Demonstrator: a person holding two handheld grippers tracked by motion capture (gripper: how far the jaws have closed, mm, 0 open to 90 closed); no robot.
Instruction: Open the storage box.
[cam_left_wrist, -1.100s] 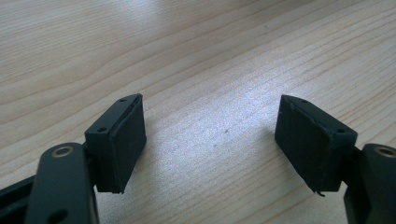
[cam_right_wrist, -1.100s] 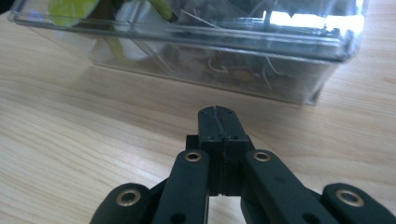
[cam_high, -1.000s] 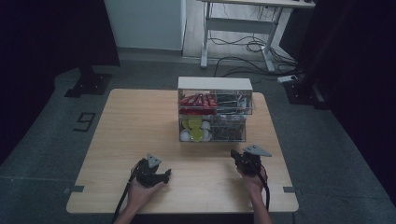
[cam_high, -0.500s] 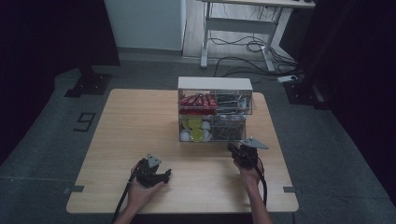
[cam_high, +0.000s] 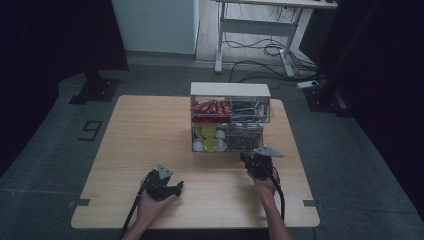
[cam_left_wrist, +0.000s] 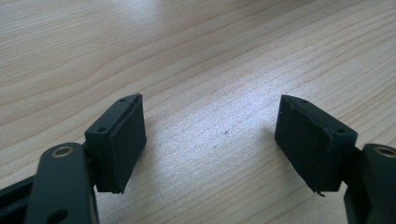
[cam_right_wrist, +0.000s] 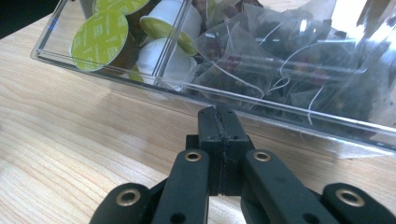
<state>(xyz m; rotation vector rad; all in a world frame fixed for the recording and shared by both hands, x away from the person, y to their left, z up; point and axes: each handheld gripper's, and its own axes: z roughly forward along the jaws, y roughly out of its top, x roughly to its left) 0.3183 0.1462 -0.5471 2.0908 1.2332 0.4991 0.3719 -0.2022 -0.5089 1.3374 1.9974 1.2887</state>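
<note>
Approach to the clear box, nothing gripped yet.

Low at left of the high view: left gripper (cam_high: 165, 187) resting on the wooden table (cam_high: 150, 130), jaws spread wide over bare wood in its own view, idle by the look of it. At centre, toward the upper middle: clear box (cam_high: 230, 122) with a white top, red packets above, green-lidded pods (cam_right_wrist: 99, 39) lower left, tea bags (cam_right_wrist: 289, 70) lower right. At right: right gripper (cam_right_wrist: 218, 123) pressed together, empty, tip just short of the box's front wall below the tea bags. Likely next: push or open that front, needing a gentle, square contact.
</note>
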